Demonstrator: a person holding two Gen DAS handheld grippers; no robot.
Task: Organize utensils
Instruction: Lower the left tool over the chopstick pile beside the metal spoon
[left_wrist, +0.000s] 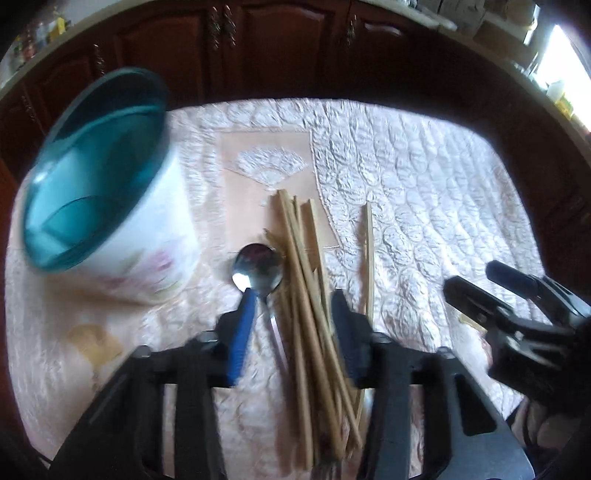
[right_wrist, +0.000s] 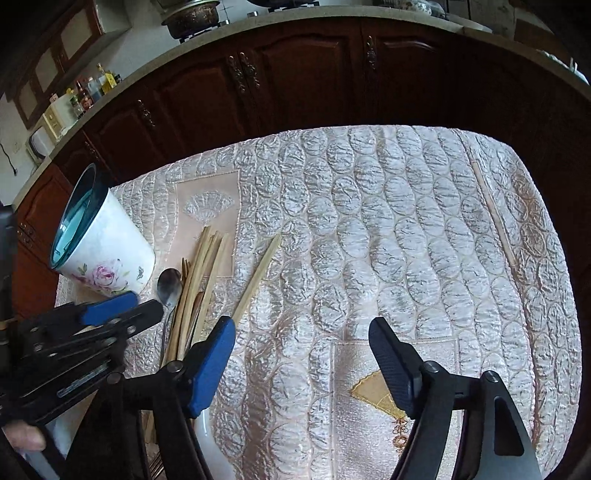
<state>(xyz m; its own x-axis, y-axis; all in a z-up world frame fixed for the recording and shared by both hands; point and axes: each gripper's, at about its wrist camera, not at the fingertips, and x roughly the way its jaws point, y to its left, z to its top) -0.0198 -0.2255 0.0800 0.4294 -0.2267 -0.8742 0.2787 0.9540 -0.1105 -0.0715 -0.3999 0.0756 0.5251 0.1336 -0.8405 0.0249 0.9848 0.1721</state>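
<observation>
On the quilted pink tablecloth (left_wrist: 424, 192), the left gripper (left_wrist: 295, 317) gapes around the heap of bamboo chopsticks (left_wrist: 310, 295): pinch few, centred, clear of the steel spoon (left_wrist: 258, 267), then lift toward the teal-lined floral white cup (left_wrist: 110, 192); the right gripper (right_wrist: 303, 347) hangs open, empty.

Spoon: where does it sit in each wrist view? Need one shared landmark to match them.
Left wrist: spoon at centre, bowl just beyond the left finger of the left gripper, left of the chopsticks.
Right wrist: spoon lower left, between holder and chopsticks.
Shared landmark: floral utensil holder, left of the spoon in both.
</observation>
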